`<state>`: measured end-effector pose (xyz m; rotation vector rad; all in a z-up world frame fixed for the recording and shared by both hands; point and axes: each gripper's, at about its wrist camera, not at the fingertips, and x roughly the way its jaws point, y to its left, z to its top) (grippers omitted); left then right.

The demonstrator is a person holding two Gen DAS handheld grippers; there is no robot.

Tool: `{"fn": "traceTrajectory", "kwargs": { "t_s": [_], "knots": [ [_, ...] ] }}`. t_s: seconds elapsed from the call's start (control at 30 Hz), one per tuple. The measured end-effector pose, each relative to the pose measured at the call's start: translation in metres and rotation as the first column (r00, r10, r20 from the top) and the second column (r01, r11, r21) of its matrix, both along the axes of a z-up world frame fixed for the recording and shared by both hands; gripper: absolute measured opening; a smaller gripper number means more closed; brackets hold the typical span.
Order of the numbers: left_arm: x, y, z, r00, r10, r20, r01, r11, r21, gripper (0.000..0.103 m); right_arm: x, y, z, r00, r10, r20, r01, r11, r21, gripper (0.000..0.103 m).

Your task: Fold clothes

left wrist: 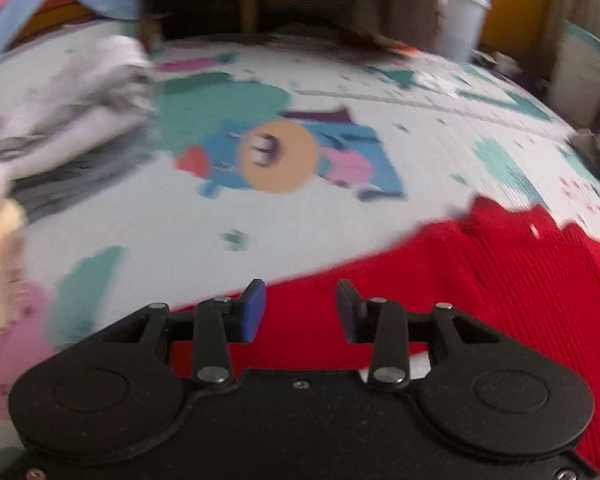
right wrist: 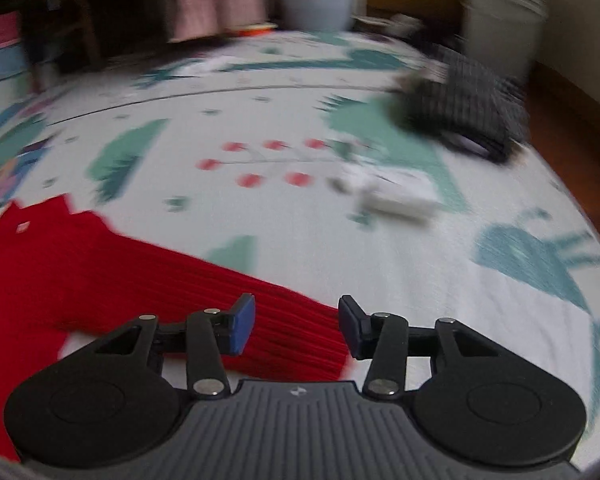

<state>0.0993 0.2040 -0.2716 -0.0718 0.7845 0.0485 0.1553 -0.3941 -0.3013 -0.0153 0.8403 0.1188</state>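
A red ribbed knit garment (left wrist: 480,280) lies flat on a patterned play mat (left wrist: 140,224). In the left wrist view it fills the lower right, and my left gripper (left wrist: 300,308) is open just above its near left edge. In the right wrist view the same red garment (right wrist: 100,280) lies at the lower left, and my right gripper (right wrist: 296,328) is open over its right end. Neither gripper holds anything. Both views are motion blurred.
A pile of white and grey clothes (left wrist: 60,112) lies at the left of the mat. A folded dark checked garment (right wrist: 468,108) lies at the far right, with a small white object (right wrist: 396,196) nearer. White bins (right wrist: 504,20) and furniture stand beyond the mat.
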Motion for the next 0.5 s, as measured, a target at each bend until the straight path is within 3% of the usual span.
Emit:
{"fn": "traceTrajectory", "kwargs": {
  "t_s": [0.07,0.1,0.23,0.37,0.43,0.5],
  "knots": [
    [0.004,-0.006,-0.026,0.998,0.000,-0.064,0.002,1.000,0.028,0.045,0.007,0.010,-0.013,0.997,0.034,-0.062,-0.035,0.999,-0.025,0.045],
    [0.003,-0.007,-0.031,0.998,0.003,-0.059,-0.001,0.999,0.043,0.047,0.009,0.012,-0.021,0.995,0.042,-0.091,-0.045,0.998,-0.034,0.047],
    [0.003,0.002,-0.023,0.997,0.038,-0.073,-0.040,0.999,-0.025,0.046,0.005,0.001,-0.019,0.997,0.020,-0.072,-0.020,1.000,-0.001,0.047],
    [-0.012,0.015,-0.001,0.995,0.096,-0.002,-0.096,0.992,-0.076,0.049,-0.010,-0.021,-0.010,0.996,-0.085,-0.038,0.087,0.994,0.063,0.047],
    [-0.023,0.036,0.000,0.983,0.185,-0.007,-0.184,0.974,-0.135,0.049,-0.015,-0.037,-0.012,0.984,-0.166,-0.057,0.172,0.979,0.107,0.048],
    [-0.035,0.059,-0.001,0.958,0.284,-0.030,-0.284,0.936,-0.210,0.049,-0.016,-0.051,-0.016,0.971,-0.222,-0.089,0.233,0.962,0.146,0.048]
  ]
}}
